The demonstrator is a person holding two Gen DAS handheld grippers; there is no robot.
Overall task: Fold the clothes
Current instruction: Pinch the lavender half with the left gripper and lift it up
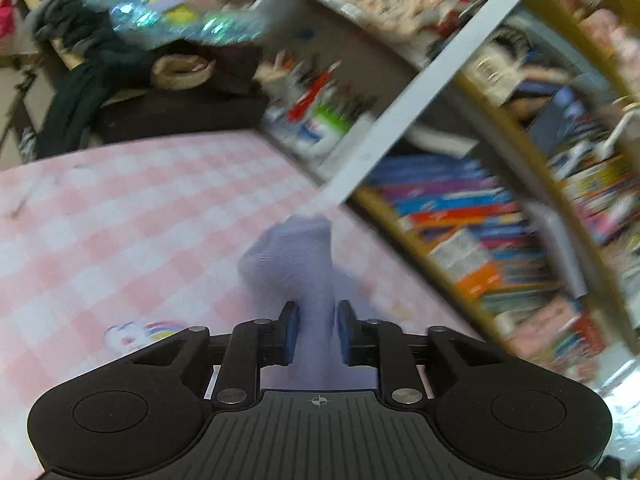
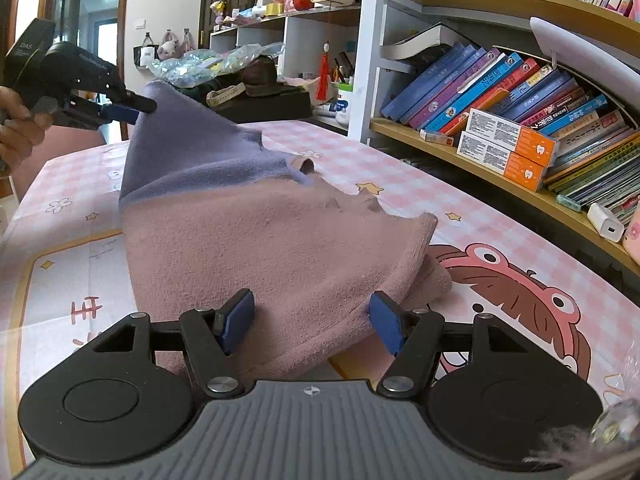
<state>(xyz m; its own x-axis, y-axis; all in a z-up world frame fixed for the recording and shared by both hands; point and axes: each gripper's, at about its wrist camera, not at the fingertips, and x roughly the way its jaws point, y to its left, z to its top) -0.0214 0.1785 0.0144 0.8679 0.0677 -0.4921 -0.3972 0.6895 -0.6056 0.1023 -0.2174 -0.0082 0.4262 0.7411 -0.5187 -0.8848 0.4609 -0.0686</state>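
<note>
The left gripper (image 2: 136,110) pinched the purple-and-pink garment (image 2: 256,240) above the table (image 2: 460,200), while the right gripper (image 2: 312,320) stood wide around its pink hem.

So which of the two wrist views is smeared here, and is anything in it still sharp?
Left wrist view: shelves and checked tablecloth streaked by motion blur; only the left gripper and, roughly, the purple cloth stay readable. Right wrist view: sharp throughout, apart from fisheye bending.
</note>
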